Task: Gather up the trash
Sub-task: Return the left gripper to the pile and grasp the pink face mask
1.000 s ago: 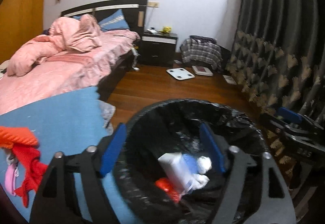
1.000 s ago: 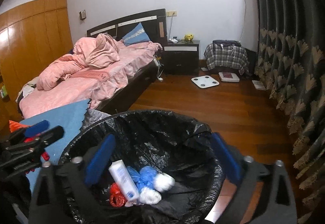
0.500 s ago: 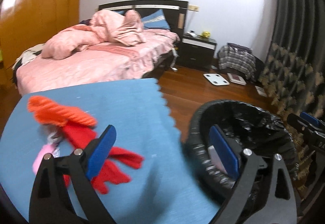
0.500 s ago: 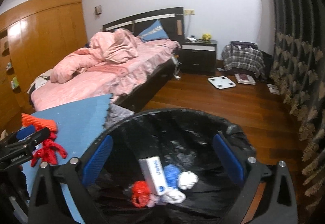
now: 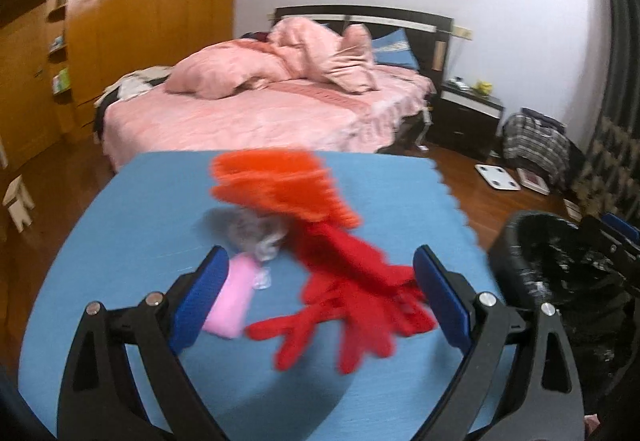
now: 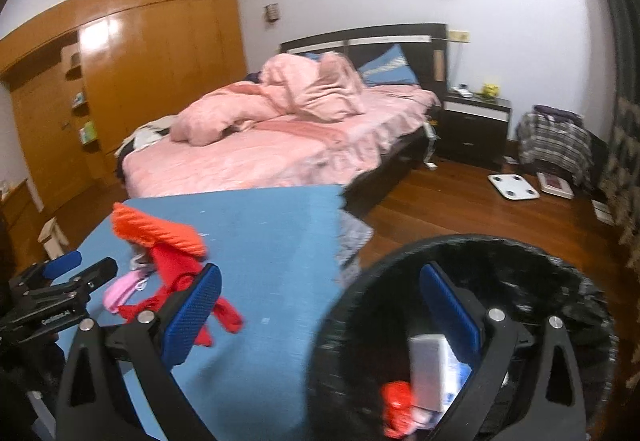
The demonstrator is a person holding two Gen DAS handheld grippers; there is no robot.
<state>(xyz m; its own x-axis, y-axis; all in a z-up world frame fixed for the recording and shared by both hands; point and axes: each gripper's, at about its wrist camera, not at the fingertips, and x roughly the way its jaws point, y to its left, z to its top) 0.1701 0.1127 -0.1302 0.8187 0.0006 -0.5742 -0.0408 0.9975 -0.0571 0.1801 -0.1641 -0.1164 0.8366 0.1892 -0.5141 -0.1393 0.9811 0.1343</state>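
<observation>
Meanwhile, the left gripper (image 5: 316,291) hovers with jaws spread wide and empty above a blue mat (image 5: 140,225), where a red glove (image 5: 352,297), an orange knit piece (image 5: 280,183) and a pink item (image 5: 230,301) lie. At three o'clock stands the black-lined trash bin (image 5: 560,273). The right gripper (image 6: 318,315), likewise splayed and empty, straddles the bin's rim; a white box (image 6: 430,373) lies inside.

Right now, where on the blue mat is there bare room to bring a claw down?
The blue mat is bare between the red gloves and its zigzag edge by the bin, and along the bed side. It is crowded around the orange knit piece, pink item and crumpled clear wrapper.
</observation>
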